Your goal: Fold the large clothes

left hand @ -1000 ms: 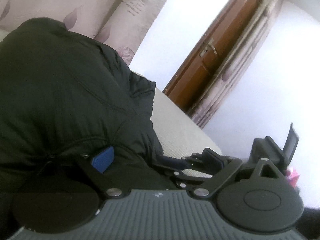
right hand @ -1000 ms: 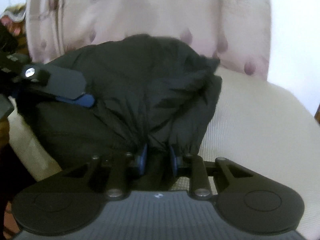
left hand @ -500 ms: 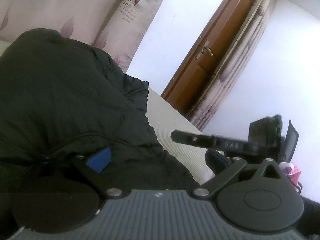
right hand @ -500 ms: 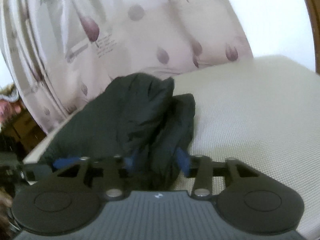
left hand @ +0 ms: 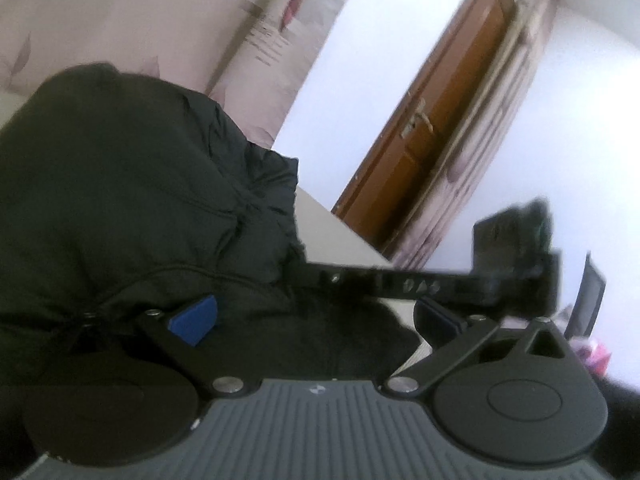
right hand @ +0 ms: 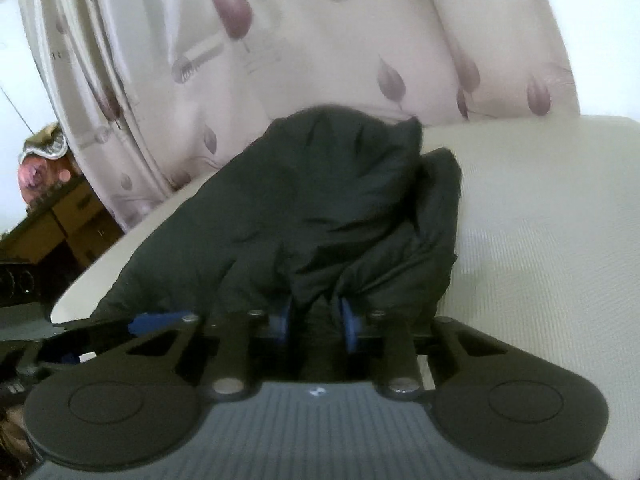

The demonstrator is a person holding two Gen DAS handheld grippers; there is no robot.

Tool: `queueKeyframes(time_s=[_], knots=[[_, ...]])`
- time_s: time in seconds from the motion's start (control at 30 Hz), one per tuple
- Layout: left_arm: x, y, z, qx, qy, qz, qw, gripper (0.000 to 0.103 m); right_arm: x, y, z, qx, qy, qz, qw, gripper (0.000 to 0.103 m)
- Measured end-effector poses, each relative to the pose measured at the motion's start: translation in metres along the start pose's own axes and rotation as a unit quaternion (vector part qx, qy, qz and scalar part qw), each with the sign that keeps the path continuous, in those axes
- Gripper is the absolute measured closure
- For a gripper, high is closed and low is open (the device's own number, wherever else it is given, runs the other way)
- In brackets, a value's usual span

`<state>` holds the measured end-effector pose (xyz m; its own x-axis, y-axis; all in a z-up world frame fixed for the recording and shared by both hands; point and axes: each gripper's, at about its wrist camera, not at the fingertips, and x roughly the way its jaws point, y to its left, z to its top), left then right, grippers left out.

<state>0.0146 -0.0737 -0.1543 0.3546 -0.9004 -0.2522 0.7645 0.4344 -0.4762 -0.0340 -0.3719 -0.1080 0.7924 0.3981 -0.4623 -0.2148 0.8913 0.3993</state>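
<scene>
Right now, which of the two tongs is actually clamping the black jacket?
The right tongs: their blue pads pinch a bunched fold of the black jacket. The left tongs stand wide open over it.

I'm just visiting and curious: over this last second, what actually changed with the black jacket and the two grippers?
The right gripper kept its pinch on the black jacket and drew the bunched edge across the cream cushion, leaving the garment narrower. Its body swept across the left camera's view. The left gripper stayed wide open, resting over the jacket.
</scene>
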Motion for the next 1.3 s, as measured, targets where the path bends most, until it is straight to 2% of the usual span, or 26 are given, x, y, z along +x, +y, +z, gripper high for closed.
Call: queueKeyframes(time_s=[0.1,0.17,0.3,0.33,0.43,0.47,0.53,0.7,0.9,1.3], knots=[[0.007,-0.005,-0.001,0.009,0.007,0.008,0.9999,0.0,0.012,-0.02,-0.013,0.017,-0.006,0.009,1.0,0.078],[0.009,-0.01,-0.004,0.023,0.01,0.019,0.9995,0.0,0.016,-0.032,-0.019,0.059,-0.007,0.029,0.998,0.075],[0.005,-0.007,-0.005,0.023,0.011,0.007,0.9996,0.0,0.009,-0.051,-0.032,0.141,-0.026,0.062,0.988,0.07],[0.004,-0.006,-0.004,0.021,0.013,0.005,0.9997,0.0,0.004,-0.051,-0.032,0.148,-0.03,0.057,0.987,0.063],[0.003,-0.005,0.002,0.008,0.017,0.004,0.9998,0.0,-0.012,-0.047,-0.031,0.149,-0.049,0.049,0.986,0.056],[0.002,-0.005,0.003,0.002,0.017,0.004,0.9998,0.0,-0.018,-0.045,-0.031,0.15,-0.056,0.047,0.986,0.045],[0.004,-0.006,0.006,-0.007,0.019,0.009,0.9998,0.0,-0.03,-0.046,-0.035,0.163,-0.072,0.045,0.983,0.033],[0.002,-0.015,0.013,-0.008,0.033,0.038,0.9987,0.0,-0.048,-0.048,-0.051,0.186,-0.078,0.032,0.979,0.032],[0.001,-0.036,0.013,0.046,0.051,0.1,0.9926,0.0,-0.057,-0.044,-0.053,0.201,-0.096,0.022,0.975,0.027],[-0.013,-0.047,0.014,0.089,0.058,0.18,0.9779,0.0,-0.051,-0.016,-0.049,0.136,-0.079,-0.017,0.987,0.022]])
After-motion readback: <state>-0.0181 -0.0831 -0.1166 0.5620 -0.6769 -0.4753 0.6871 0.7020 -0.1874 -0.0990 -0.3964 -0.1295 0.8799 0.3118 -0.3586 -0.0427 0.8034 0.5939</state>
